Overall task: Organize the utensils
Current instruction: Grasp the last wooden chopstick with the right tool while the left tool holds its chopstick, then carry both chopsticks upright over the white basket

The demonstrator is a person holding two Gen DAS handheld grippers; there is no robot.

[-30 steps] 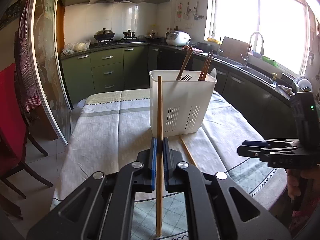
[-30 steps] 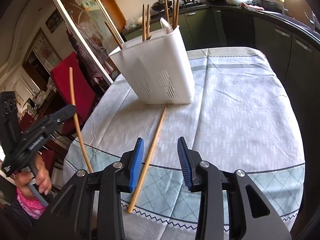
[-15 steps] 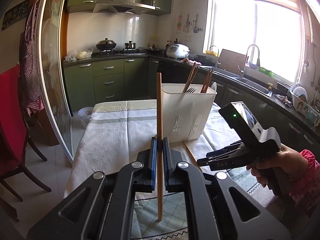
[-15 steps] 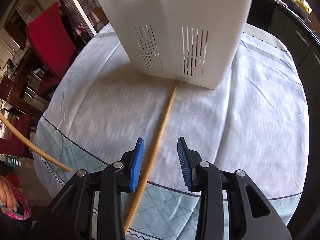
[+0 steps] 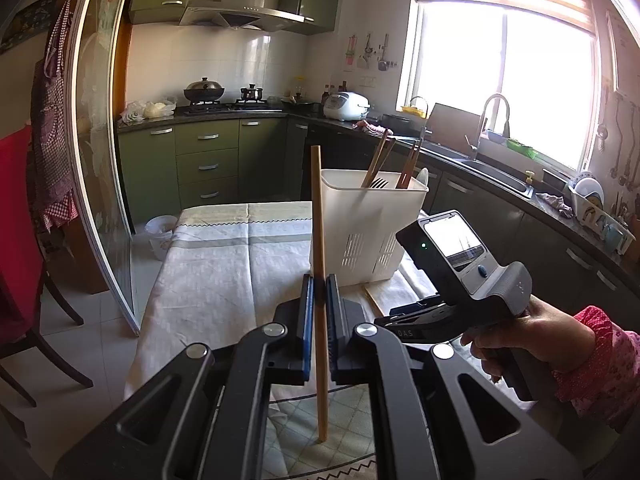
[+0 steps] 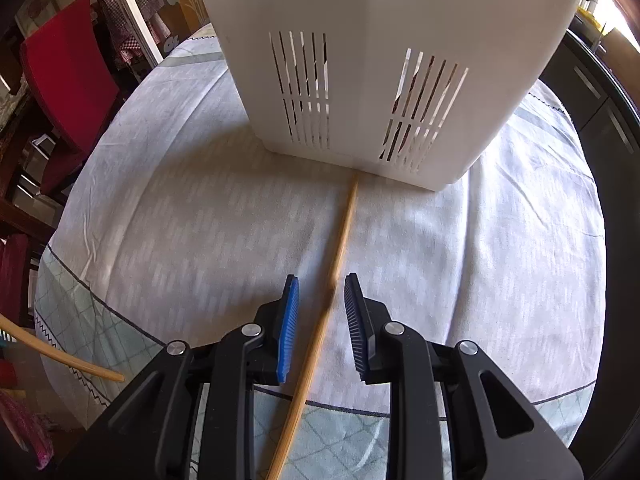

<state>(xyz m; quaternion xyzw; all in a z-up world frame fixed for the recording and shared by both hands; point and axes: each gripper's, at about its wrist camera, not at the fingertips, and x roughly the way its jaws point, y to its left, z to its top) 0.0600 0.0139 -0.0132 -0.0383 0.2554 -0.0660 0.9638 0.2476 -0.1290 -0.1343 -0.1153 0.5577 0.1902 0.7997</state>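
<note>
A home kitchen: green cabinets, a range hood over a gas stove with pots, a rice cooker, a sink faucet below the window, and a cloth-covered tabletop.

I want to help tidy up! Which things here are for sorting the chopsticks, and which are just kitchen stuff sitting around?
For the job:
- chopstick held upright in the left gripper
- chopstick lying on the tablecloth between the open fingers of the right gripper
- white utensil holder

Just sitting around:
- rice cooker
- wok
- red chair
</note>
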